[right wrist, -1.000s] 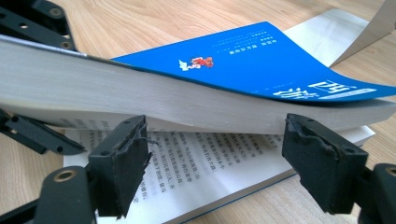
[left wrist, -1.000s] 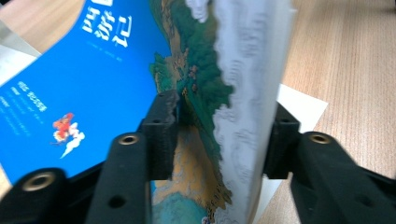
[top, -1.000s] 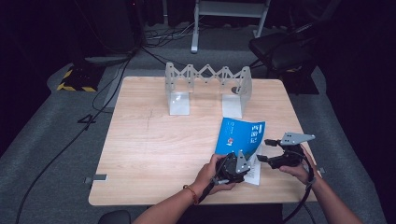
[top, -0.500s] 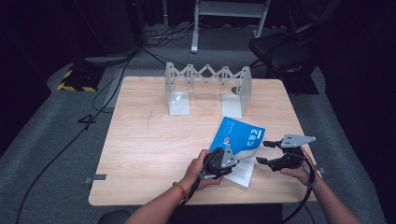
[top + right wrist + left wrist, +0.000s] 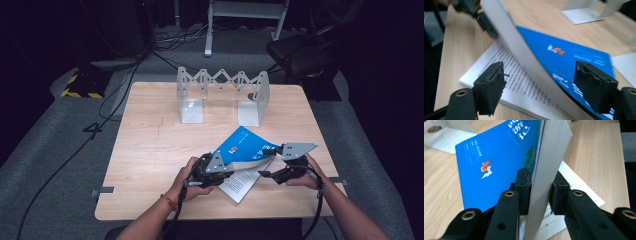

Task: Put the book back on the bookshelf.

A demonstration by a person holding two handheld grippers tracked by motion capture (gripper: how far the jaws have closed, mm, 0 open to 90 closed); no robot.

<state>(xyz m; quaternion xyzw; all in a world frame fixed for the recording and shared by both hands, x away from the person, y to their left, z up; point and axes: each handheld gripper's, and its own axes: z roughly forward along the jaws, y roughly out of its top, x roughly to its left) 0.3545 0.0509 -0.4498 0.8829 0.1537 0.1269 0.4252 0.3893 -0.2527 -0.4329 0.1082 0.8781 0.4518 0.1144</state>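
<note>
Left claw (image 5: 537,192): closed on the lifted front part of a blue-covered book (image 5: 245,145), jaws pinching the cover and a thick block of pages from both sides; the hold kept that part raised off the pages below, apparently so the book could be opened or leafed through.

Right claw (image 5: 541,87): open, jaws spread wide to either side of the raised page block's edge, touching nothing that could be seen; judged to be placed there to receive or steady the lifted part.

Book: lay near the front right of the table (image 5: 150,150), between the two hands, its lower printed pages (image 5: 524,82) flat on the wood, its upper part tilted up and bowed.

Folding rack (image 5: 222,95): white, zigzag-sided, stood at the far middle of the table, well apart from the book, unused.

Table: light wood, otherwise bare; dark floor with cables (image 5: 75,150) around it.
</note>
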